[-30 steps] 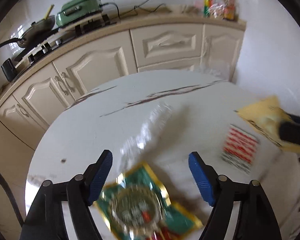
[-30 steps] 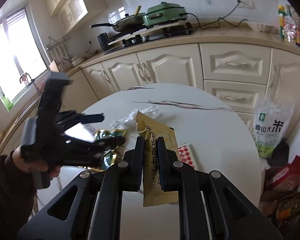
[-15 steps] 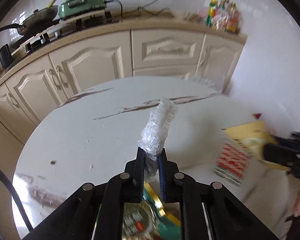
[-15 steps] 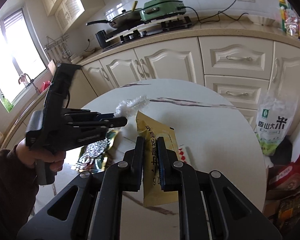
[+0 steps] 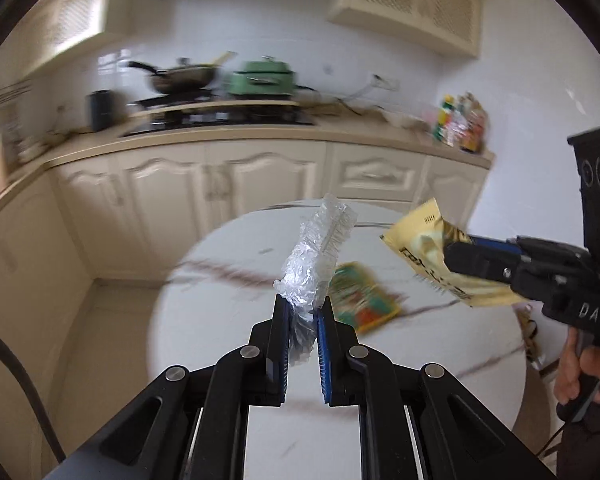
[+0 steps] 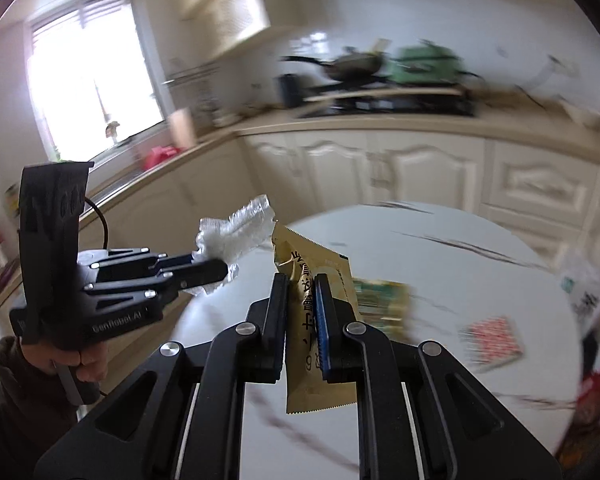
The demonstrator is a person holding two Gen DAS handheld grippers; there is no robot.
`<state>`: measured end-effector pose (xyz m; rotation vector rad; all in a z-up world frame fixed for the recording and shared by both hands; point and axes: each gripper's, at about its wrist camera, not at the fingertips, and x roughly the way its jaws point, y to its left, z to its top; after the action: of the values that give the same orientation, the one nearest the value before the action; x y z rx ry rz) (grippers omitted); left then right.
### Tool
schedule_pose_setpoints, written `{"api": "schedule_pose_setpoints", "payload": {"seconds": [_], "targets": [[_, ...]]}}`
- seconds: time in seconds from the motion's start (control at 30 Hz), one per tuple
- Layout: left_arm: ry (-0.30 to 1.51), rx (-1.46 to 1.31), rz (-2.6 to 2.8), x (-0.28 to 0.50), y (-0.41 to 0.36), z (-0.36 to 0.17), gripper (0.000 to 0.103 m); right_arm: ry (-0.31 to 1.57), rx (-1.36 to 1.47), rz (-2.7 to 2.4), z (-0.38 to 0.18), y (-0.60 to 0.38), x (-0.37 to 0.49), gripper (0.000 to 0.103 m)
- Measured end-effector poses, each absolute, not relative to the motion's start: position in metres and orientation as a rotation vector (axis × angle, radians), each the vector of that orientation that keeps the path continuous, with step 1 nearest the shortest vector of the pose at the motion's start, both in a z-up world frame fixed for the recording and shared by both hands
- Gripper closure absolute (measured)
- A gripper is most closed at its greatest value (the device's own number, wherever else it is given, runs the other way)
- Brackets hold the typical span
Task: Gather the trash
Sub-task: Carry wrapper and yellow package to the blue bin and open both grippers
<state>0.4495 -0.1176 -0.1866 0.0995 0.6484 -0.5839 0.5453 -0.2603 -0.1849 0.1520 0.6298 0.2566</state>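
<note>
1. The left claw point(image 5: 303, 312) is clamped on a crumpled clear plastic wrapper point(image 5: 318, 256), which stands up from between its blue pads, raised above the tabletop point(image 5: 228, 320).
2. The right claw point(image 6: 302, 292) is clamped on a yellow snack packet point(image 6: 314, 376), held upright and lifted off the tabletop; in the left wrist view the same packet sticks out from that claw at the right edge.
3. The round white tabletop, streaked with dark veins, lies below both claws, in front of cream kitchen cabinets point(image 5: 228, 184).
4. A green snack wrapper point(image 5: 360, 296) lies flat on the tabletop, beyond the left claw and below the raised plastic.
5. A red-and-white checked packet point(image 6: 494, 340) lies flat on the tabletop, to the right of the right claw and apart from the green wrapper.
6. Both views are blurred, so print on the wrappers is unreadable.
</note>
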Motion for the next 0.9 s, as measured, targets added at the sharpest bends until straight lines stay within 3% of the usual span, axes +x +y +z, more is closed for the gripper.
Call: {"api": "schedule_pose_setpoints", "payload": {"seconds": [0.2,0.37,0.6,0.9], "targets": [[0.665,0.023,-0.361,0.392,0.025,-0.200,0.094,0.645,0.110,0.483,-0.187,-0.107,0.555,0.090],[0.755,-0.059,-0.202,0.378,0.132,-0.253,0.094,0.718,0.064,0.625,-0.229,0.010,0.576,0.090],[0.958,-0.192,-0.136,0.407,0.179,-0.364,0.094,0.937,0.021,0.673,-0.355,0.108,0.633,0.090],[1.260,-0.312,-0.095,0.483,0.211,-0.523,0.094,1.205,0.137,0.600,-0.536,0.103,0.715,0.090]]}}
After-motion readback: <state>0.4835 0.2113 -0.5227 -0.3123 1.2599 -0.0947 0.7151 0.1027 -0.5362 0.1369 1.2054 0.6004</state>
